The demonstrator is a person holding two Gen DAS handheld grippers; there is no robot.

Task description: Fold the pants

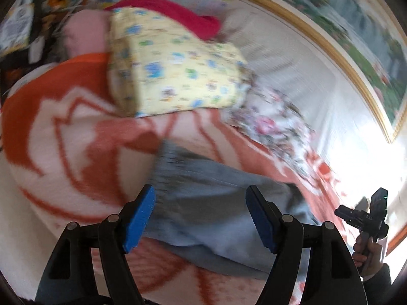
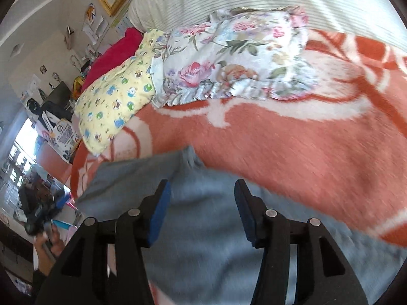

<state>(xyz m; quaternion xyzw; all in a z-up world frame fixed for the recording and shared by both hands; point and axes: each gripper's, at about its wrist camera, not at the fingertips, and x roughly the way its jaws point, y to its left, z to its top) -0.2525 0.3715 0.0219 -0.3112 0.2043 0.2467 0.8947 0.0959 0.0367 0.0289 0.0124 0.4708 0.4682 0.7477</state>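
Grey-blue pants (image 1: 203, 203) lie bunched on an orange-and-white blanket (image 1: 63, 139) on a bed. My left gripper (image 1: 199, 203) is open above them, its blue pads (image 1: 140, 218) spread wide with nothing between. The pants also show in the right wrist view (image 2: 203, 228), with a folded corner pointing toward the pillows. My right gripper (image 2: 201, 200) is open just above the pants, holding nothing. The right gripper also shows in the left wrist view (image 1: 366, 216), held in a hand at the right edge. The left wrist view is motion-blurred.
A yellow cartoon-print pillow (image 2: 114, 101) and a floral pillow (image 2: 234, 58) lie at the head of the bed, with a red cushion (image 2: 112, 56) behind. A framed picture (image 1: 356, 38) hangs on the wall. Cluttered shelves (image 2: 38, 139) stand beside the bed.
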